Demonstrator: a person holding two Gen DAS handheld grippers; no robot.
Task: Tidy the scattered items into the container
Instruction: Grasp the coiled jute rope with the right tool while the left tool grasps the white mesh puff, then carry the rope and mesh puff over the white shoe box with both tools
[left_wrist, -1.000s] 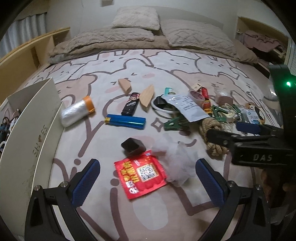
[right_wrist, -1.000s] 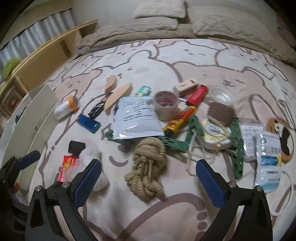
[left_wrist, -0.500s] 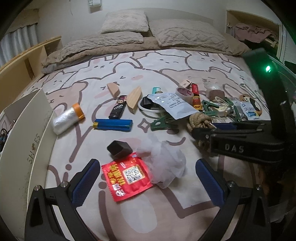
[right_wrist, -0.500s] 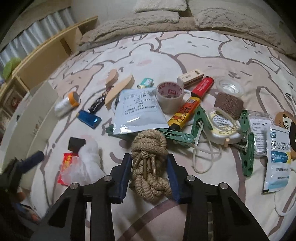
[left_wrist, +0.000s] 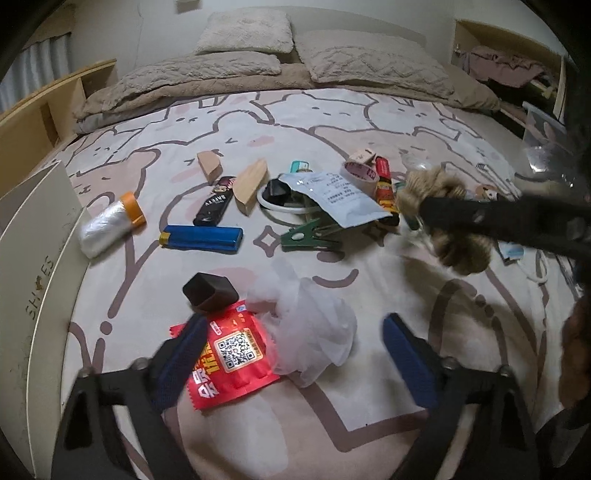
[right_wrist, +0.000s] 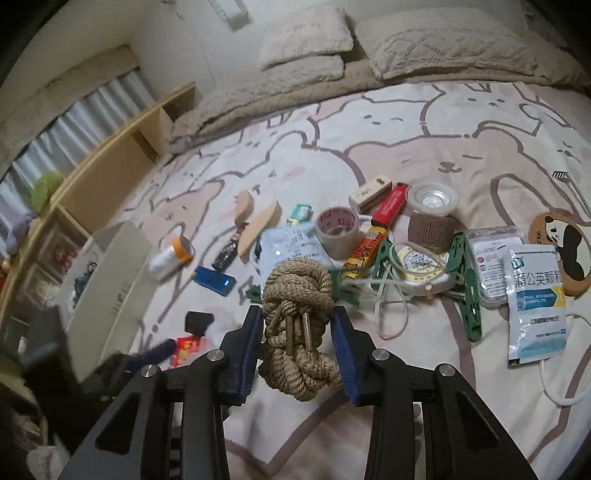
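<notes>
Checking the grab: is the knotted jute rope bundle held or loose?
Held: right hand-held gripper pads press both sides of the knotted jute rope bundle.

The cream box (left_wrist: 35, 266) at the bed's left edge read "SHOES" up its side, the red sachet (left_wrist: 229, 350) carried a QR code beside yellow characters too blurred to read, and the black lighter (left_wrist: 214, 206) bore unclear white lettering.

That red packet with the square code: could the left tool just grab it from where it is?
Probably yes. The left tool hangs open right over the red packet, one pad already across its edge. Only the crumpled white plastic lies against it and might get pinched too.
</notes>
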